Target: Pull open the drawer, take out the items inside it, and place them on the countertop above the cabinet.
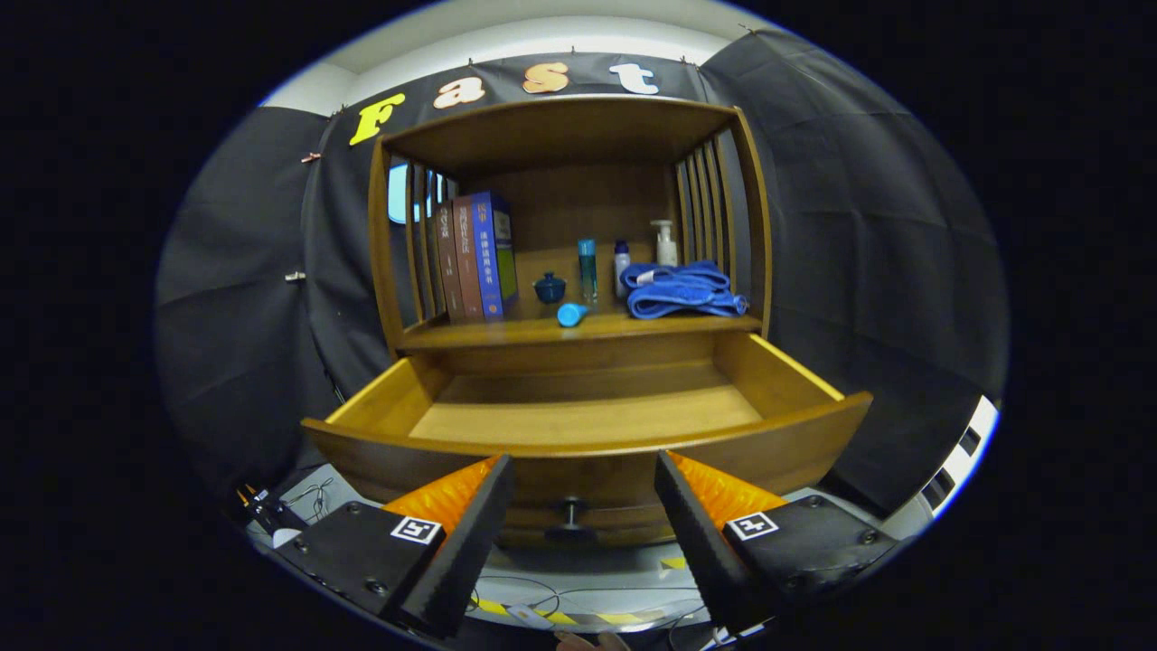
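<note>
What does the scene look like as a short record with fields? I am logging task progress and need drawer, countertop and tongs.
drawer: drawer pulled open, inside looks bare
knob: knob on the drawer front, between the fingers, untouched
countertop: books upright; small pot, light blue item, bottles and folded blue towel on it
tongs: tongs open, holding nothing, just in front of the drawer

The gripper [583, 479] hangs level with its two fingers [470, 533] spread wide apart, tips pointing forward and slightly inward, nothing pinched between them, and fingertips of a hand [592, 641] peek in just below.
</note>
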Tool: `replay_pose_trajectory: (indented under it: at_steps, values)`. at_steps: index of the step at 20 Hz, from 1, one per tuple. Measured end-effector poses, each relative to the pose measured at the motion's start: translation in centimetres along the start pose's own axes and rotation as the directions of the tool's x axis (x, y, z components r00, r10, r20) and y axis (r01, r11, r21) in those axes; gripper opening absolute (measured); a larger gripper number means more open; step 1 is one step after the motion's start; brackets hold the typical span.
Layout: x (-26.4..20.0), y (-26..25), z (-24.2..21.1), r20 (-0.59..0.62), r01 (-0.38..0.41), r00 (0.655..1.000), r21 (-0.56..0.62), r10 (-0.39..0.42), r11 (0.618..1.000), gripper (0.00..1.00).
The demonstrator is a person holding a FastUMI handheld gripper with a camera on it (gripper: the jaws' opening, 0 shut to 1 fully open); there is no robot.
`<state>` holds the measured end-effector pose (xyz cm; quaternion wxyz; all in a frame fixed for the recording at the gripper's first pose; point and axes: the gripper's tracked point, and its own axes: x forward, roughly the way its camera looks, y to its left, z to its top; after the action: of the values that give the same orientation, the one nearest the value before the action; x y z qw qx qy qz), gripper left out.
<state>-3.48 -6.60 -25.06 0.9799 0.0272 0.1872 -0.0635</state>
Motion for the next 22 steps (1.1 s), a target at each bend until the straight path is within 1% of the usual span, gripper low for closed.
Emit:
replay_pose_trajectory:
  at_steps: [4,6,7,13,15,22]
  values:
    - [2.1,-0.1,-2.8,-0.048,0.009,0.999,-0.002,-0.009,1.000,0.99]
    - [2.8,0.2,-3.6,-0.058,0.005,0.998,-0.005,-0.005,1.000,0.99]
    - [2.8,0.2,-4.0,-0.063,0.015,0.998,-0.008,-0.016,1.000,0.99]
    - [2.7,0.6,-3.7,-0.023,0.028,0.999,-0.022,-0.029,0.999,0.99]
    - [2.9,0.8,-3.6,-0.028,0.030,0.999,-0.016,-0.030,0.999,0.99]
    - [5.9,1.2,-2.5,-0.053,0.023,0.998,-0.008,-0.024,1.000,0.99]
